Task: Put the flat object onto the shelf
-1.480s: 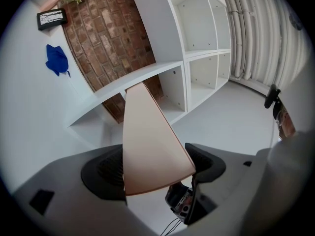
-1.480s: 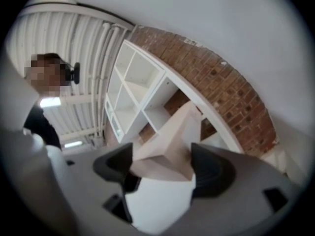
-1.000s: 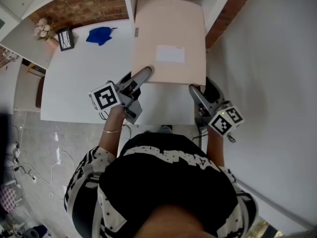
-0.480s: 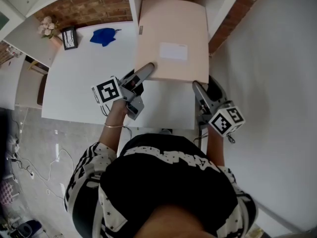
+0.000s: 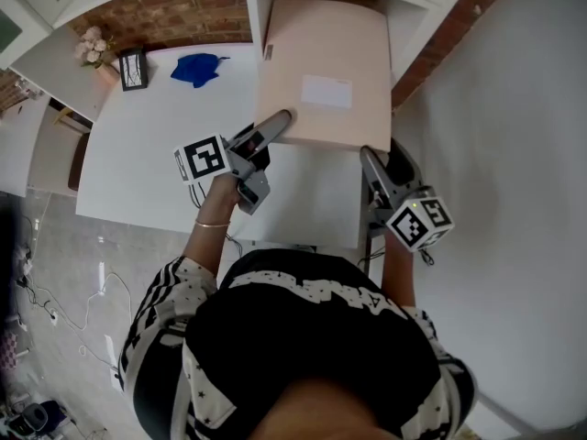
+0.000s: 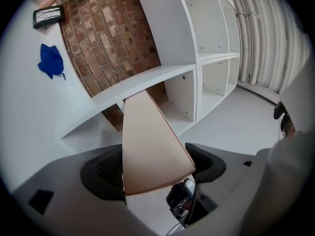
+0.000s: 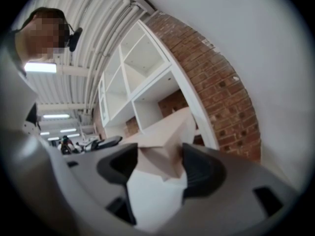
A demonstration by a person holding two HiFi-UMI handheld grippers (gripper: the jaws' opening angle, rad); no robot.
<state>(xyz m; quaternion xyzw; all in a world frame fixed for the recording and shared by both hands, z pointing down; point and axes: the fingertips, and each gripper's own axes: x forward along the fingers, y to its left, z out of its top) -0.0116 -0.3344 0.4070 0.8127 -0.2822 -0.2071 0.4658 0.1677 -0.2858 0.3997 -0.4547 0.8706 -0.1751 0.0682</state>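
A flat pale-pink box (image 5: 326, 71) with a white label is held level above the white table (image 5: 156, 154). Its far edge reaches into the open compartment of the white shelf (image 5: 410, 16). My left gripper (image 5: 282, 117) is shut on the box's near left corner, and the left gripper view shows the box (image 6: 147, 141) pinched between the jaws of the left gripper (image 6: 153, 161). My right gripper (image 5: 367, 154) is at the near right corner. Its jaws have just been closing, and they now press on the box's corner (image 7: 165, 141). The shelf's compartments (image 7: 142, 68) lie straight ahead.
On the table's far left lie a blue cloth (image 5: 197, 67), a small dark picture frame (image 5: 133, 69) and flowers (image 5: 92, 49). A brick wall (image 5: 183, 3) backs the table. A white wall (image 5: 514, 108) runs close along the right.
Both grippers and the box have moved forward, toward the shelf. The box's far edge now sits deeper in the shelf opening.
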